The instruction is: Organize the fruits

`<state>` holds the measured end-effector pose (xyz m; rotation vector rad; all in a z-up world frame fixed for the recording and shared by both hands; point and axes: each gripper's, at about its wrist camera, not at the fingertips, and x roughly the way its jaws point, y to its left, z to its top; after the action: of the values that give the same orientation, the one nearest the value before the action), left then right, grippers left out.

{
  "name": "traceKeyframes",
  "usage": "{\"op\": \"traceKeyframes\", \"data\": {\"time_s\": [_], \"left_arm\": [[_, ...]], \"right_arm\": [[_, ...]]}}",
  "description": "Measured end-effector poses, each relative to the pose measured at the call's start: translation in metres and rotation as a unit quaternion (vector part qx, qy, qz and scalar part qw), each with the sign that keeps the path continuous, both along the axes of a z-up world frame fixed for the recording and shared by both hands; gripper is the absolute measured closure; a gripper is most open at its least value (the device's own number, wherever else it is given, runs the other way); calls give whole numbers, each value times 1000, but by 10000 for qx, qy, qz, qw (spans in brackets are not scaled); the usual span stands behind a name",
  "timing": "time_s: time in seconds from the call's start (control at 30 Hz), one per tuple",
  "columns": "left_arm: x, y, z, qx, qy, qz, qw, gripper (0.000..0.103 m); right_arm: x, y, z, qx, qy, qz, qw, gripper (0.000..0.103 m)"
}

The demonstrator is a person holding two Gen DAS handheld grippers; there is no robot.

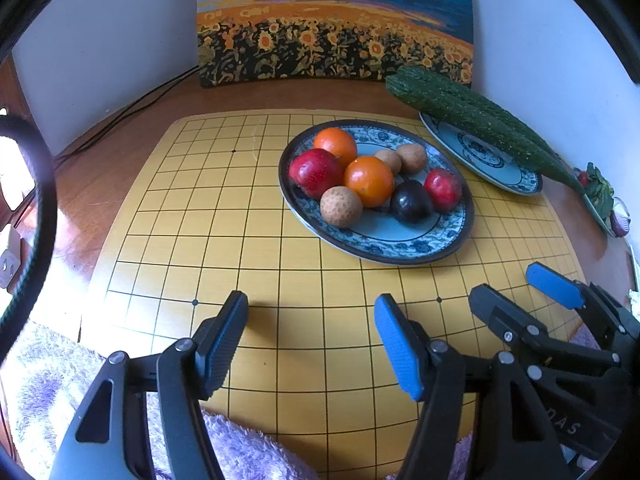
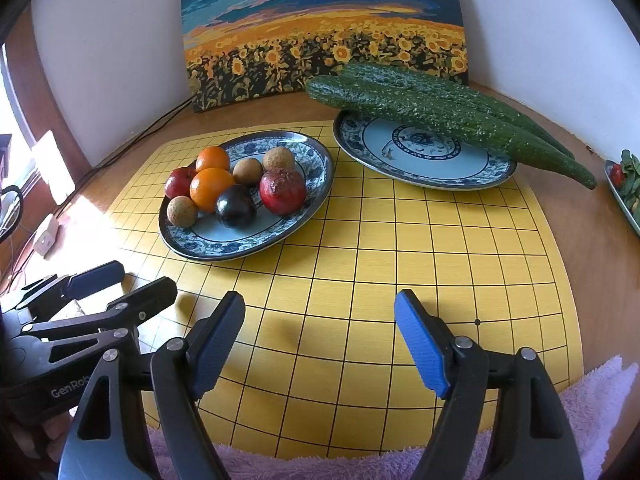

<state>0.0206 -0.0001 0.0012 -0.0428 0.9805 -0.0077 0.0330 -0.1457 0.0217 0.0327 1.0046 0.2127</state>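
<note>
A blue-patterned oval plate on the yellow grid board holds two oranges, two red fruits, a dark plum and three brown fruits. A second plate behind it carries two cucumbers. My left gripper is open and empty over the board's near edge. My right gripper is open and empty beside it, to the right.
A sunflower painting leans on the back wall. A third dish with greens sits at the far right. Black cables run along the left. A purple fluffy cloth lies at the near edge.
</note>
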Motion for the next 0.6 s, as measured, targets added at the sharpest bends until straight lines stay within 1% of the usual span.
{"op": "traceKeyframes", "data": {"time_s": [0.6], "left_arm": [[0, 0, 0, 6, -2, 2, 10000, 34]], "right_arm": [[0, 0, 0, 1, 0, 0, 10000, 23]]}}
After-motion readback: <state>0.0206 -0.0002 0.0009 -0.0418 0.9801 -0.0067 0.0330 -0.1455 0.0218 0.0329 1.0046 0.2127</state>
